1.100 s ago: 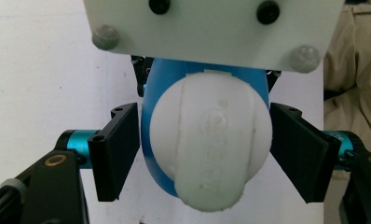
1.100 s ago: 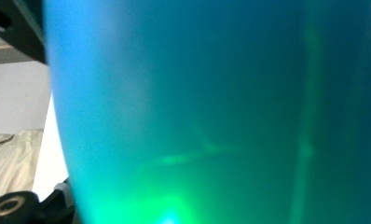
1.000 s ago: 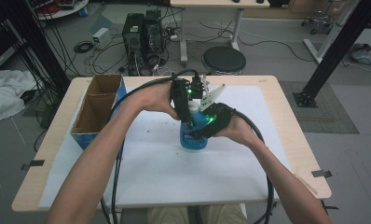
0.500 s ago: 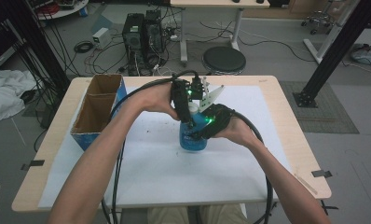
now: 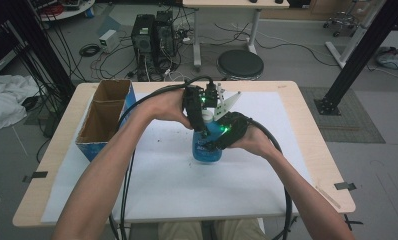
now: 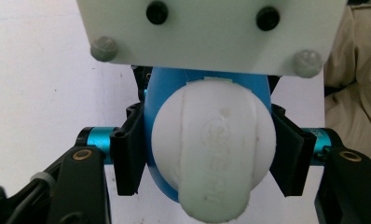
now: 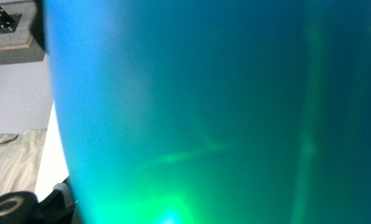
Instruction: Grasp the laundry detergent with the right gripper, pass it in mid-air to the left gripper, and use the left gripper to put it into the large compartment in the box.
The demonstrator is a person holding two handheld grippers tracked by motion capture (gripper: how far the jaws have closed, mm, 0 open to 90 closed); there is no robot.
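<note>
The left tool (image 6: 207,158) has just been closing its 2 black jaws and now pinches the round white plastic cap (image 6: 215,154) of the blue plastic bottle (image 5: 207,142), which stands upright at the centre of the high view on the white-covered surface (image 5: 187,185). The right tool (image 5: 218,137) clamps the bottle's body from the right. An open cardboard box (image 5: 104,117) sits at the left.

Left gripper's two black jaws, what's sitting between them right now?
In the left gripper view, the white cap of the blue bottle sits between the left gripper's jaws, which have just closed on it.
</note>
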